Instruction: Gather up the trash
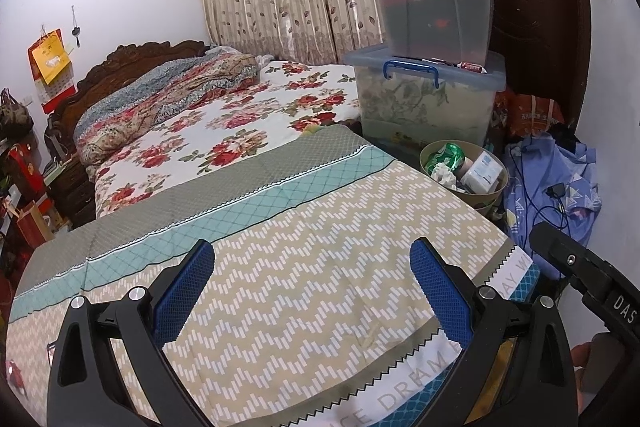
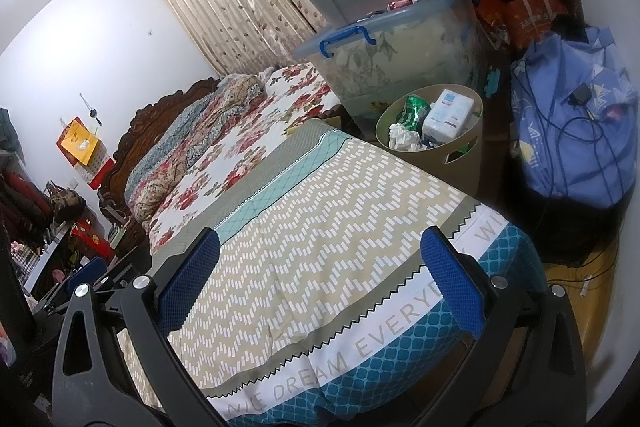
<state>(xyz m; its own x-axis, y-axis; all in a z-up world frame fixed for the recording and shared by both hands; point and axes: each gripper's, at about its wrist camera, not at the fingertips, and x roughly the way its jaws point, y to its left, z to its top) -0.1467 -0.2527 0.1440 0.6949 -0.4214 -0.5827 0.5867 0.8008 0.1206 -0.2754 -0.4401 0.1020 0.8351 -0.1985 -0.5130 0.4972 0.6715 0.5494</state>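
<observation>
Plainly, neither gripper carries anything: the left gripper has its blue pads spread wide over the folded quilt on the bed, and the right gripper is spread just as wide over the same quilt, with nothing between its fingers.

I can see no loose trash on the quilt under either gripper. What trash shows sits in the tan waste basket, ahead and to the right of both grippers, beyond the quilt's far right corner and just beside the stacked storage bins. It holds a crumpled white tissue, a crushed green wrapper and a white tissue pack leaning against the rim.

The likely trouble, as I judge it, lies in the reach. The basket looks light and well filled, so a push on its rim could tip it and spill the contents on the floor. To the right of the basket, dark cables loop over a blue bag; an open finger swung wide could snag them. The tissue is soft and would crush or slip from a shallow pinch.
</observation>
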